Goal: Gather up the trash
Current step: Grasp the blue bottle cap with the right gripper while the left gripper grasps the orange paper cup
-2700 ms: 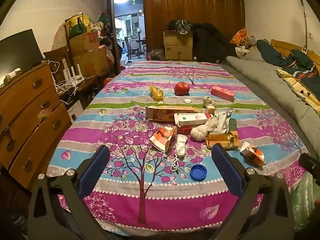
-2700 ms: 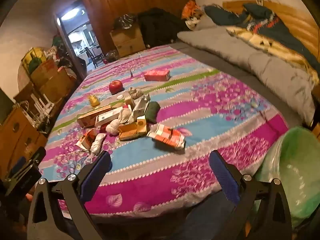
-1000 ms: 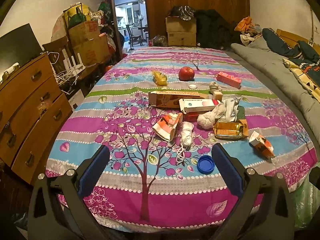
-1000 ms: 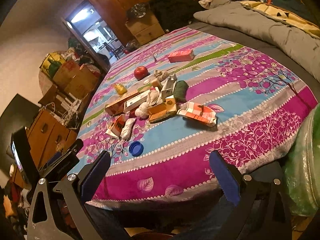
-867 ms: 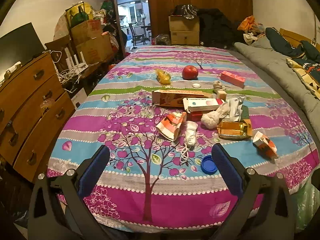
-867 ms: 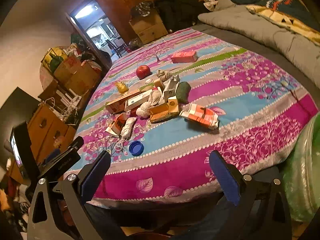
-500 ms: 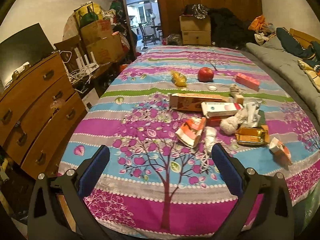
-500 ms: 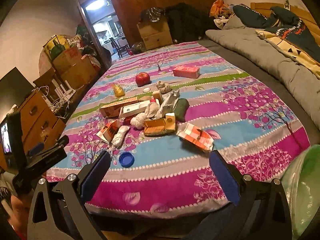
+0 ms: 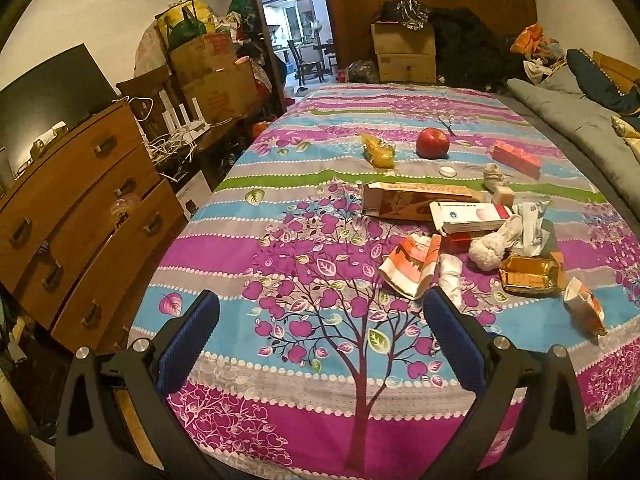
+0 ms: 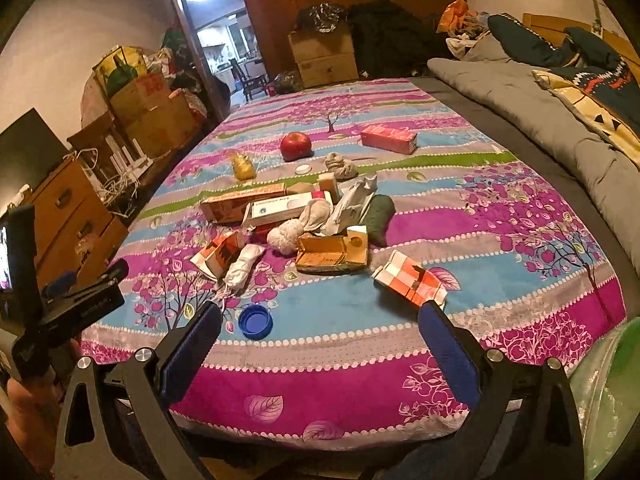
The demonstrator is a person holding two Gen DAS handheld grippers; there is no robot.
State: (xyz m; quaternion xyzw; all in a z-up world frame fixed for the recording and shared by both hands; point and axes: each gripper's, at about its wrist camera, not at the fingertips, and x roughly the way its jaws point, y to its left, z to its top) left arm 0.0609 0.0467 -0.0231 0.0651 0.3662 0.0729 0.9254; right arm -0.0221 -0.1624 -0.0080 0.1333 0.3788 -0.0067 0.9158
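Purple bedspread (image 10: 500, 216) strewn with trash — both grippers wide open, holding nothing.

Between the jaws of the right gripper (image 10: 318, 330), low and toward its left finger, lay a blue cap (image 10: 255, 321); a crushed orange carton (image 10: 412, 278) sat just beyond its right finger. Farther ahead lay the main heap of boxes, with a red apple (image 10: 295, 145) behind it. The left gripper (image 9: 320, 324) hovered over the bed's near edge — another crushed carton (image 9: 412, 266) just beyond its right finger. A green bag (image 10: 608, 392) showed outside the right jaw.
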